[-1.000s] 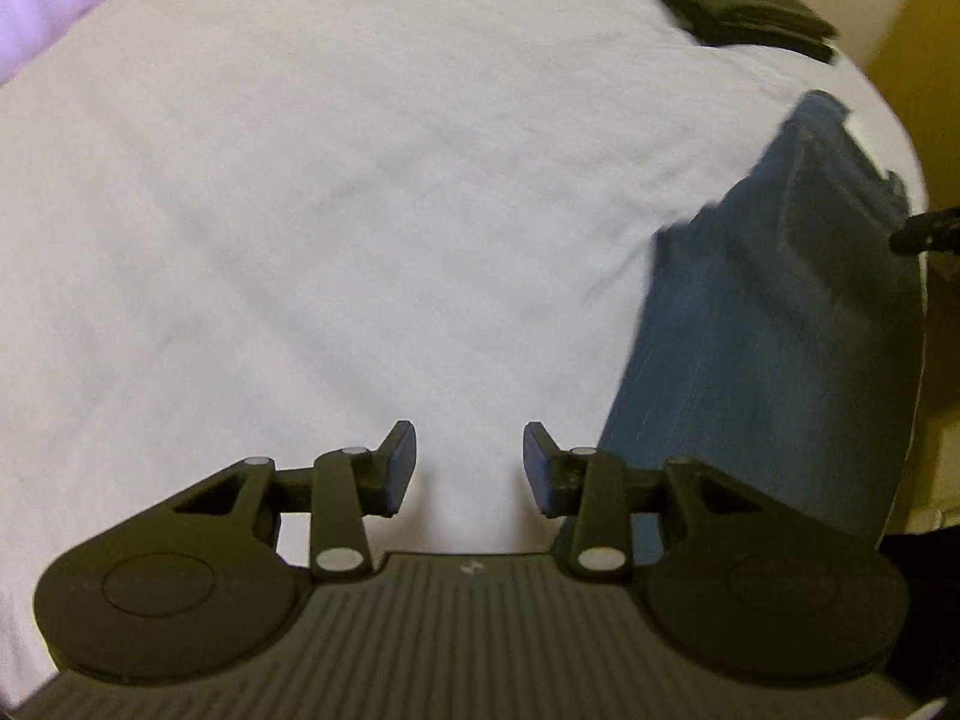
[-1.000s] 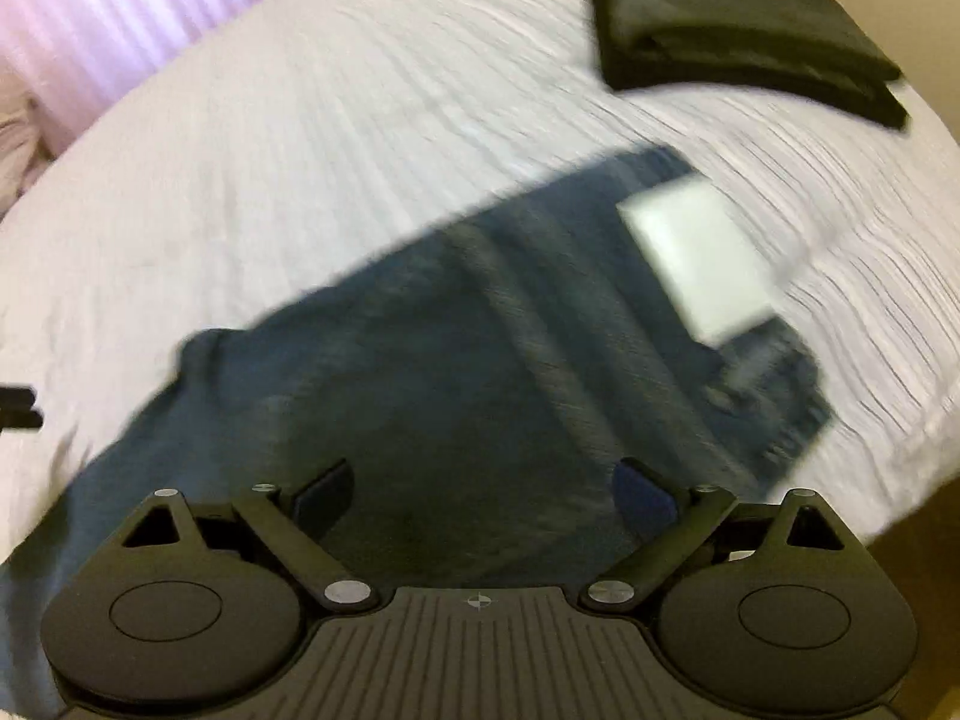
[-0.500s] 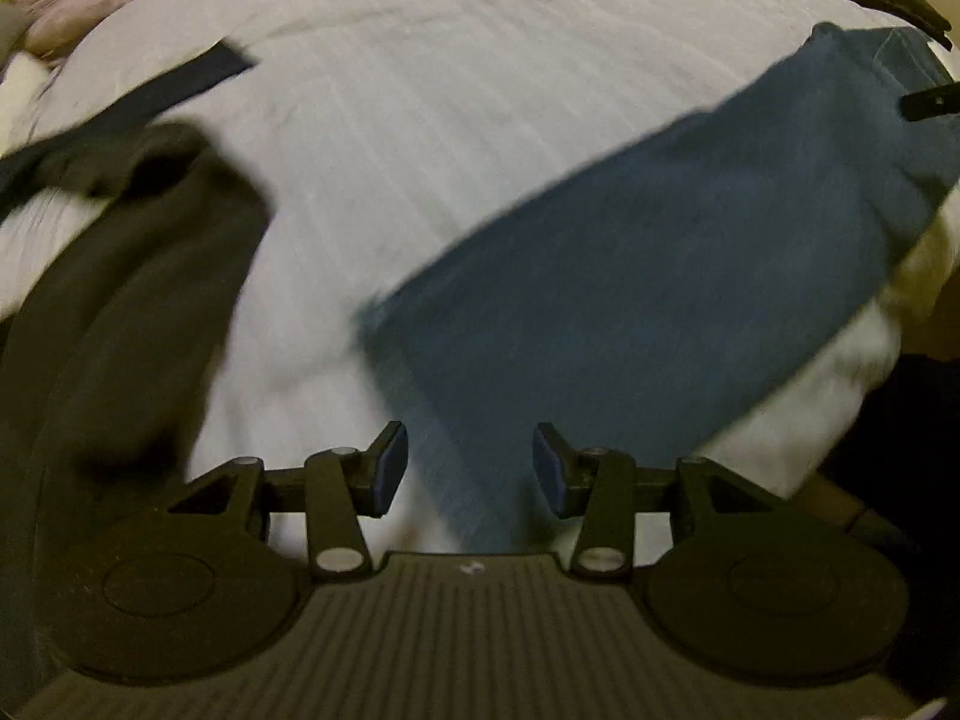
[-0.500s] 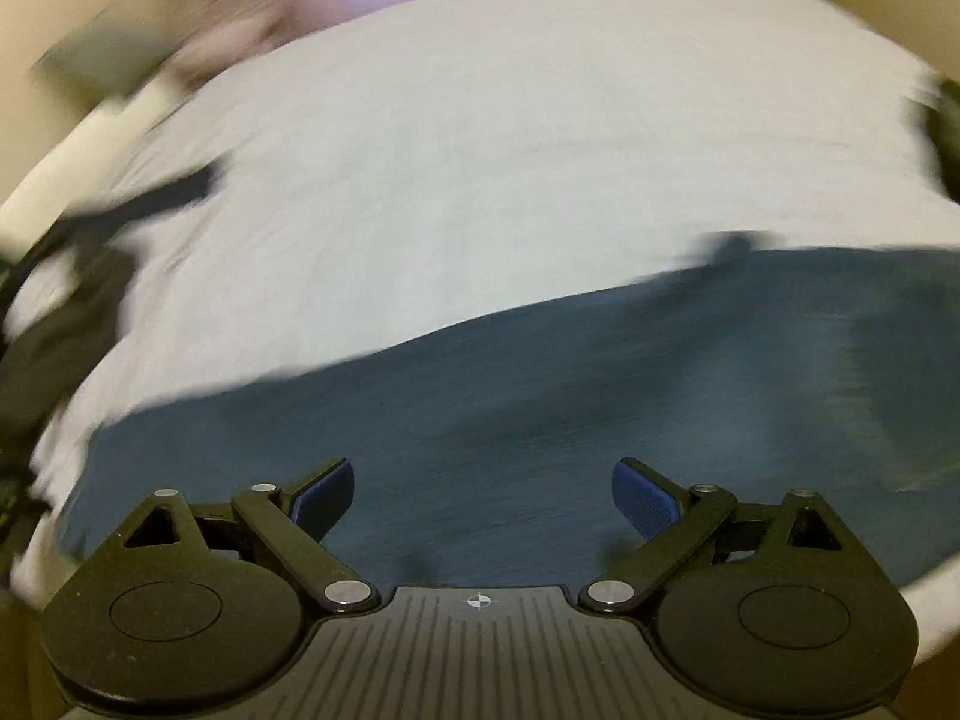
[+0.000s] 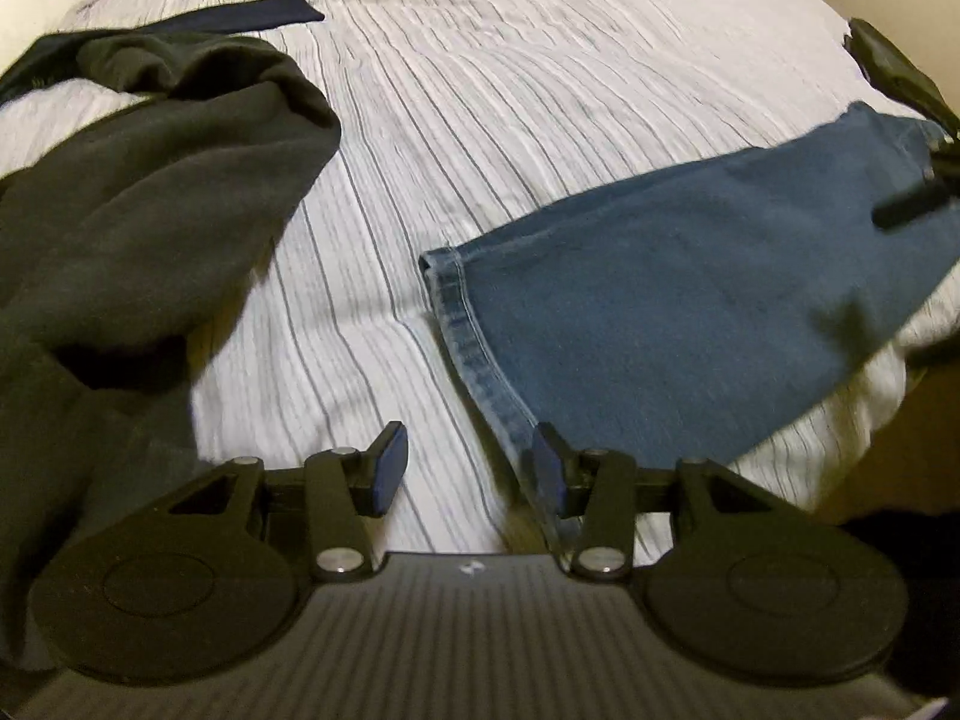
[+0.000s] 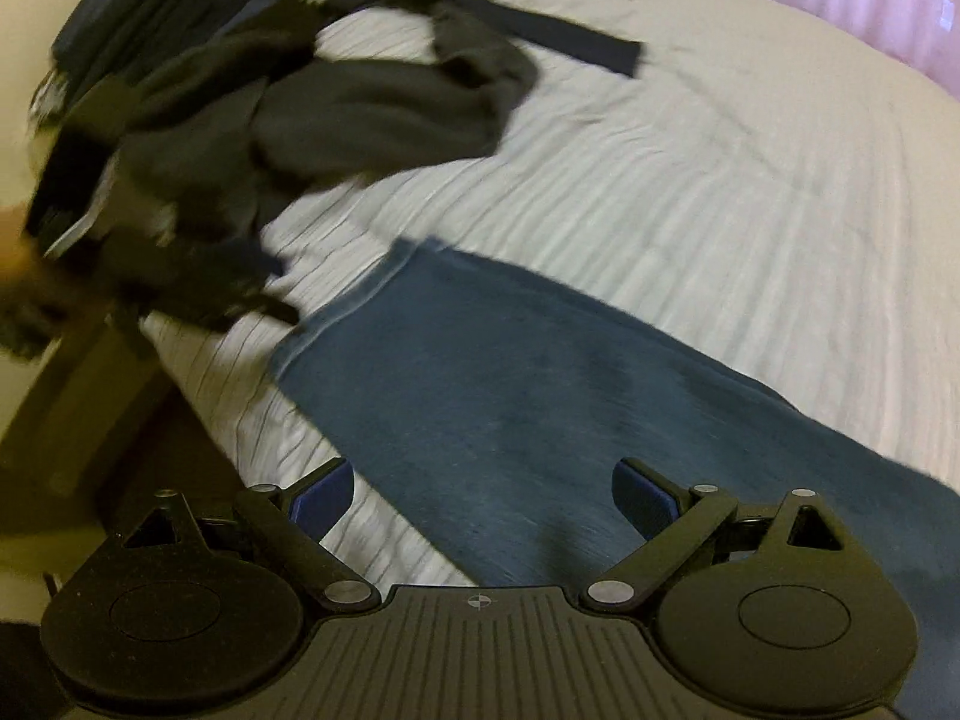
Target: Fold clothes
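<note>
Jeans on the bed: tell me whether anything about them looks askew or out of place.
The jeans lie flat but at a slant across the striped bedspread, and their lower side hangs over the bed's edge. To the left, a dark sweater lies crumpled and unfolded. Nothing looks damaged.

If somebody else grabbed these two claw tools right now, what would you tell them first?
Left gripper: open, empty, just short of the jeans' hem.
Right gripper: open, empty, over the jeans.
Jeans: flat on the bed, near its edge.
Dark pile: unfolded, beyond the hem.
Done: one dark folded item at the far corner.
Left: fold the jeans, then probably the pile.
</note>
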Available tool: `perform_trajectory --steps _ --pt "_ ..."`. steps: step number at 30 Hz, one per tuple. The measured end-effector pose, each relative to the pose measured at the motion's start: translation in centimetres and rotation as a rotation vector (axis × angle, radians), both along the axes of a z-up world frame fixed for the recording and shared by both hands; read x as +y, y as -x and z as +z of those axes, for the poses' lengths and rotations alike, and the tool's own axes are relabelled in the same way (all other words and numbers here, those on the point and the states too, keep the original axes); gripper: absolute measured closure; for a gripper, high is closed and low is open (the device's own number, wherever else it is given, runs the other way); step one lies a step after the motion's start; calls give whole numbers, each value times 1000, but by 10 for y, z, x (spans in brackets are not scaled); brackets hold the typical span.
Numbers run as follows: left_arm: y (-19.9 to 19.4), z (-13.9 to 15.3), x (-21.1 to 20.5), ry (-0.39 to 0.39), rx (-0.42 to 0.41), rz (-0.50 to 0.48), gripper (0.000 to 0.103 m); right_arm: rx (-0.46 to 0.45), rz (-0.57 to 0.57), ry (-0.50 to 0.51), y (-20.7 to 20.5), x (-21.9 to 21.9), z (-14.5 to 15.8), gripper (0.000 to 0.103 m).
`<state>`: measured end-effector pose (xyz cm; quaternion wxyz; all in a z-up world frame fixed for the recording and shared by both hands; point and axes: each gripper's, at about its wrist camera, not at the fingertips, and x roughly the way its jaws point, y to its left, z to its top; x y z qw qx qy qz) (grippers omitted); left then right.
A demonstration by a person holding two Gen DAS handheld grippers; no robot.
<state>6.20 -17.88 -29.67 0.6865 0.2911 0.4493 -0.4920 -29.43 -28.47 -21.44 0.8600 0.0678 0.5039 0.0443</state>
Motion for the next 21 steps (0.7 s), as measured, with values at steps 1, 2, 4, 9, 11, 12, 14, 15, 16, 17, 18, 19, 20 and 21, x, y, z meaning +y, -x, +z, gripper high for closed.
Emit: perform_trajectory --steps 1,2,4,9,11,12,14,15,16,17,18,19,20,21 --pt "-2 -4 -5 -3 2 -7 63 0 15 1 -1 4 -5 7" --pt "-3 -8 -9 -6 5 -16 63 1 31 2 -2 8 -10 7" --pt "-6 -14 -19 -8 11 -42 63 1 62 5 -5 15 -19 7" --pt "-18 -11 -41 48 2 -117 63 -5 77 -22 -14 29 -35 7" --pt "-27 -10 -51 55 -5 -133 63 -10 56 -40 -17 32 -40 7" --pt "-32 -13 -56 46 1 -142 65 -10 46 -45 -18 31 -41 7" --pt "-43 -19 -68 23 18 -160 70 -9 31 -48 -17 30 -41 7" --pt "-47 -23 -74 7 38 -170 80 -5 26 -46 -15 28 -41 7" --pt "-49 -26 -78 -8 49 -196 91 0 21 -43 -12 27 -40 7" --pt "-49 -28 -81 -23 57 -226 91 6 16 -38 -10 24 -42 7" --pt "-49 -26 -83 -28 51 -257 93 15 7 -32 -8 21 -43 7" --pt "-49 -19 -82 -10 34 -283 94 23 -2 -26 -6 17 -44 7" --pt "-50 -11 -80 24 21 -288 94 29 -18 -20 -6 14 -43 7" --pt "-51 -1 -78 61 10 -288 94 31 -37 -14 -5 10 -42 7"
